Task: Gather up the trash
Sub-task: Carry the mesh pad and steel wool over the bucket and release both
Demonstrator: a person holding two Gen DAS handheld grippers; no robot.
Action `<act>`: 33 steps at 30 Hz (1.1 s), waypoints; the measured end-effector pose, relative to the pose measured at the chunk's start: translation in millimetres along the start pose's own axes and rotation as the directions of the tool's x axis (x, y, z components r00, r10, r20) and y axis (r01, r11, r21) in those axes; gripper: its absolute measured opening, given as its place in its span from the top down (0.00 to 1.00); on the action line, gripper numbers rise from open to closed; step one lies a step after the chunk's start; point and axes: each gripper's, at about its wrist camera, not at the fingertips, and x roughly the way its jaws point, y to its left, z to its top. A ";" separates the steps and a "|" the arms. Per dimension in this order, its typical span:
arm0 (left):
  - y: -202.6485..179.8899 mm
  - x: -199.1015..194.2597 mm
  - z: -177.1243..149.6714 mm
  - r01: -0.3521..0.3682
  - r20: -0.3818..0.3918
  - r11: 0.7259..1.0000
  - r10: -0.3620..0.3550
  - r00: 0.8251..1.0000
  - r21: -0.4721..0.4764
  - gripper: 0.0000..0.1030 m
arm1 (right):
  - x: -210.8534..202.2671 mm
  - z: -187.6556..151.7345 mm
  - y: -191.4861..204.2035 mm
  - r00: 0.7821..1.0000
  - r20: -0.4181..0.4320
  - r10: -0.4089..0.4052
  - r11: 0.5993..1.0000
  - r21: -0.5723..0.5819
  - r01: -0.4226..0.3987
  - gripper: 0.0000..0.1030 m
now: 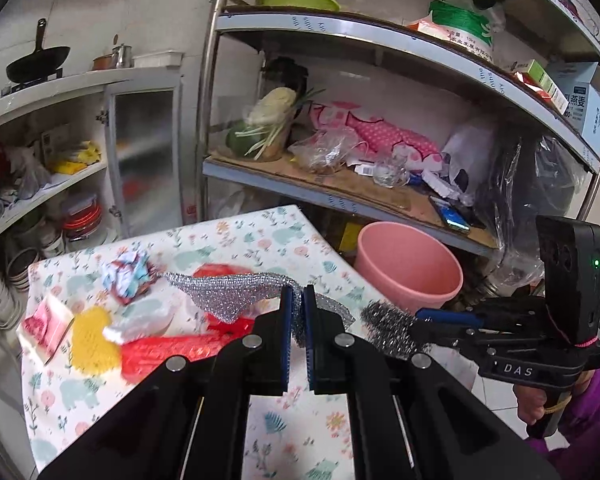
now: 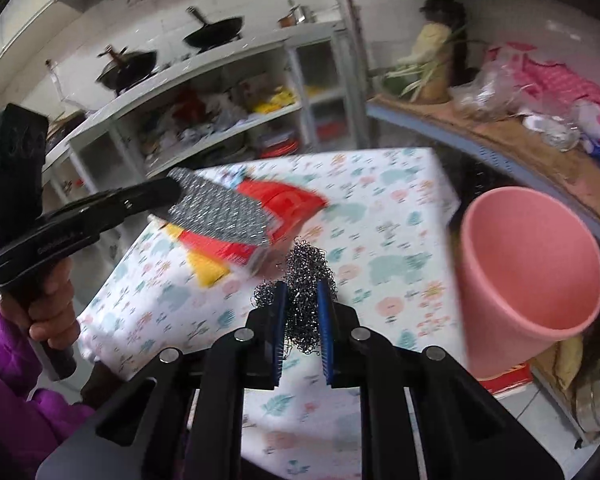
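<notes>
My left gripper (image 1: 298,292) is shut on a silver mesh scouring cloth (image 1: 228,292), which hangs above the floral-clothed table (image 1: 260,236). In the right wrist view the same cloth (image 2: 220,212) trails from the left gripper (image 2: 172,188). My right gripper (image 2: 302,286) is shut on a ball of steel wool (image 2: 308,268), held over the table's right edge. From the left wrist view, the right gripper (image 1: 418,314) and the steel wool (image 1: 386,328) sit just in front of the pink bin (image 1: 408,268). The bin (image 2: 528,272) stands open on the floor beside the table.
On the table lie red packaging (image 1: 160,354), a yellow sponge (image 1: 90,340), crumpled paper (image 1: 126,276) and a pink-white packet (image 1: 46,328). A cluttered metal shelf rack (image 1: 340,196) stands behind the bin, a white cabinet (image 1: 140,152) to the left. A purple sleeve (image 2: 8,380) is nearby.
</notes>
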 end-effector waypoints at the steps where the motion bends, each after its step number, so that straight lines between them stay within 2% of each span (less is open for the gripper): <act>1: -2.3 3.6 3.7 0.008 0.002 1.000 -0.008 1.000 0.002 0.95 | -3.0 1.4 -6.1 1.000 0.013 -0.016 1.000 0.013 0.016 0.85; 8: -26.8 33.5 26.9 0.085 0.012 0.996 -0.086 0.996 0.031 0.95 | -21.4 5.9 -49.2 0.988 0.073 -0.134 0.986 0.108 0.126 0.85; 16: -66.2 78.3 48.1 0.175 -0.008 0.981 -0.175 0.985 0.078 0.95 | -34.3 4.2 -101.7 0.960 0.104 -0.258 0.951 0.205 0.234 0.85; 24: -105.1 133.0 59.9 0.252 -0.046 0.962 -0.248 0.968 0.110 0.95 | -35.1 -0.1 -138.7 0.932 0.115 -0.343 0.911 0.282 0.301 0.85; 33: -134.5 183.5 55.3 0.286 -0.108 0.949 -0.273 0.956 0.131 0.95 | -25.3 -5.1 -160.6 0.916 0.087 -0.391 0.885 0.307 0.349 0.85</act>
